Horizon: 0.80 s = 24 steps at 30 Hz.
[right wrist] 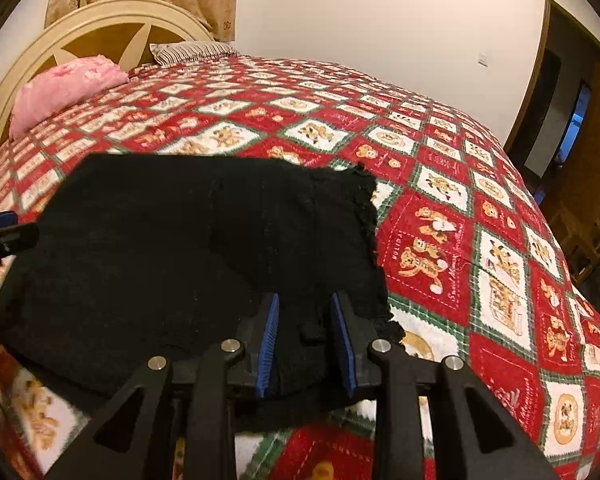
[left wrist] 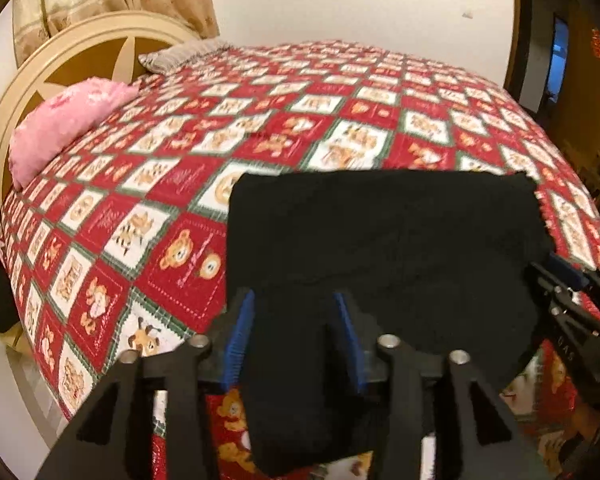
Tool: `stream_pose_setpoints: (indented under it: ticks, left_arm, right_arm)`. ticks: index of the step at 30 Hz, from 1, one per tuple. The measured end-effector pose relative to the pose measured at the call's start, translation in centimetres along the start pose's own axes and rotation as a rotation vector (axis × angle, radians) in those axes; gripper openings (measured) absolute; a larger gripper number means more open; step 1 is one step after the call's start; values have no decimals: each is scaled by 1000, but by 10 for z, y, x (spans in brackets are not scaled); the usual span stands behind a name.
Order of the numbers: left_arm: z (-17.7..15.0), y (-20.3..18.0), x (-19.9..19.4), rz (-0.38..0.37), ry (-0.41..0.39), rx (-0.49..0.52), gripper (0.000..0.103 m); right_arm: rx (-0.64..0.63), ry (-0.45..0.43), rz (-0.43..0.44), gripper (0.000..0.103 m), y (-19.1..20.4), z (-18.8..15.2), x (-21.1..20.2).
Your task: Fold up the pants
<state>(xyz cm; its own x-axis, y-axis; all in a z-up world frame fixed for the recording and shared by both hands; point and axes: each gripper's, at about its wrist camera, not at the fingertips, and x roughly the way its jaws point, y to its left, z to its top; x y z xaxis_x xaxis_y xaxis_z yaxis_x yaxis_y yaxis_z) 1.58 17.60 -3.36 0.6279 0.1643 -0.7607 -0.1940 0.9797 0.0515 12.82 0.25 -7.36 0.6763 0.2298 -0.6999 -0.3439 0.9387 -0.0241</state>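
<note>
Black pants (left wrist: 380, 240) folded on bed (left wrist: 180, 140); left tongs (left wrist: 296, 340) apart, right tongs (right wrist: 305, 338) apart astride hem – I'd lift clear without snagging

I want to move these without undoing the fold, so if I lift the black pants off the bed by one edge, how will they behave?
The black pants are probably floppy: their near edge already droops over the bed's side. Lifted by one edge, the folded layers would likely slide apart. The frayed hem might snag on a gripper.
</note>
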Motion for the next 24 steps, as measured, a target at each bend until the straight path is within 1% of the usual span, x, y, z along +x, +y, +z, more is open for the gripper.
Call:
stream_pose_setpoints:
  ticks: [1,2,3,5,7,10,12,13,15,18,19,21,23,24]
  left_arm:
    - [0,-2,-4,1,-13,8,54]
    - [0,-5,-6,9,-26,17,57]
    - [-1,-7,-8,14,-31,22,59]
    - [-3,-10,-8,6,-24,23,68]
    - [-8,-14,-9,-1,-14,28,69]
    - [-18,-20,-11,8,4,47,70]
    - [-26,-24,-13,-2,12,62,74]
    - [-30,-26,-14,-1,15,74,77]
    - [-37,-30,-18,7,15,93,78]
    - [-42,-33,-26,5,8,113,78]
    - [-43,-34,-29,6,9,116,80]
    - [-43,-35,-37,11,3,114,85]
    - [-43,-36,-48,18,-27,117,94]
    - [-43,-37,-52,25,-42,122,96]
  right_arm:
    - [20,-12,2,31,-2,0,-7]
    - [55,-33,11,38,-4,0,-19]
    - [82,-52,25,56,-6,-2,-30]
    - [114,-84,35,77,-6,-7,-50]
    - [119,-108,31,77,-4,-14,-66]
    - [117,-74,4,77,1,-25,-78]
    - [143,-52,9,77,-1,-35,-82]
    - [157,-48,17,77,-2,-40,-85]
    - [170,-51,11,77,-5,-48,-93]
    - [160,-77,-14,77,-6,-54,-110]
    - [155,-89,-22,77,-6,-54,-117]
    - [156,-125,-40,77,-8,-53,-131]
    - [168,-163,-44,77,-11,-52,-146]
    - [175,-178,-45,77,-12,-52,-152]
